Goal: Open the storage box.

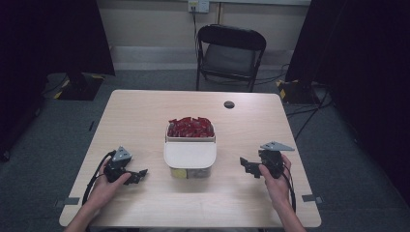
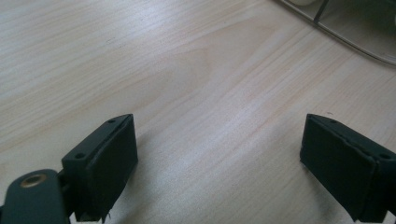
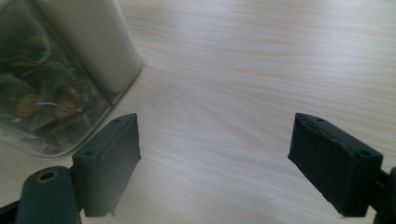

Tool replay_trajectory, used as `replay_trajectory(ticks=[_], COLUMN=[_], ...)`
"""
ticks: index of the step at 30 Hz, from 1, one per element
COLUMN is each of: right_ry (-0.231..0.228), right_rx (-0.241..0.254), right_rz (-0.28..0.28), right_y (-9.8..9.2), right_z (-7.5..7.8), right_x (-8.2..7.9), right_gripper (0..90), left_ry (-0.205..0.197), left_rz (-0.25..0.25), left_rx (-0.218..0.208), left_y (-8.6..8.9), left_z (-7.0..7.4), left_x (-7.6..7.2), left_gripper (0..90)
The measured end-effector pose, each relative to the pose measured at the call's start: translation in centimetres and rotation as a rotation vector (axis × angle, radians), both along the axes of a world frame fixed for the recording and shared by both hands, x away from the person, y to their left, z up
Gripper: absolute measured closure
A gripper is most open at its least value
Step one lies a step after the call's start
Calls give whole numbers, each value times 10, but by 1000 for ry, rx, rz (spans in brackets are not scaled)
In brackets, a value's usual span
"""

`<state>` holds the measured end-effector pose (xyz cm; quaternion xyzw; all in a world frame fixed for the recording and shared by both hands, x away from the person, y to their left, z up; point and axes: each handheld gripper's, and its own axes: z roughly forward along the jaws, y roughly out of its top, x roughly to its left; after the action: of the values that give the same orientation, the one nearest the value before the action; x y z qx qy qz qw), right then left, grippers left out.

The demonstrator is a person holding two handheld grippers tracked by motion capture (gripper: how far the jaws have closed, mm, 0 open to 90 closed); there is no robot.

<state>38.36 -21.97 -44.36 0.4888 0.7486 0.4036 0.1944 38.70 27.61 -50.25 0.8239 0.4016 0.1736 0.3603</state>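
A clear plastic box (image 1: 189,170) stands at the middle of the pale wooden table (image 1: 145,116). A white lid (image 1: 189,154) covers its near half, and red packets (image 1: 190,127) fill the uncovered far half. My left gripper (image 1: 140,175) rests on the table left of the box, jaws open and pointing at it, with bare wood between them (image 2: 219,135). The box's edge (image 2: 355,28) lies ahead to its right. My right gripper (image 1: 245,166) is held right of the box, open and empty (image 3: 217,130), with the box wall (image 3: 56,84) and lid (image 3: 98,42) close by.
A black folding chair (image 1: 231,53) stands behind the table. A small dark round hole (image 1: 229,104) sits near the table's far edge. Cables trail from both grippers toward the near edge. Dark curtains hang at both sides of the room.
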Motion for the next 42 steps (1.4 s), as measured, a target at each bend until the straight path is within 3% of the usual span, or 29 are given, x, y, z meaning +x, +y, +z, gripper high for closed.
replay_trajectory(ticks=[8,13,17,28,42], right_ry=[-33,-47,-49,-38,-10], right_rx=[-27,5,1,-10,-7], right_rz=[123,200,230,268,281], right_y=[29,42,51,71,86], right_z=[9,10,10,3,-3], right_x=[-14,-20,-24,-29,-23], right_gripper=[149,142,142,142,142], left_ry=[0,0,0,0,0], left_rz=[0,-1,0,0,0], left_rx=[1,1,1,0,0], left_y=[0,0,0,0,0], left_z=[0,0,0,0,0], left_x=[0,0,0,0,0], left_gripper=[106,106,106,106,106])
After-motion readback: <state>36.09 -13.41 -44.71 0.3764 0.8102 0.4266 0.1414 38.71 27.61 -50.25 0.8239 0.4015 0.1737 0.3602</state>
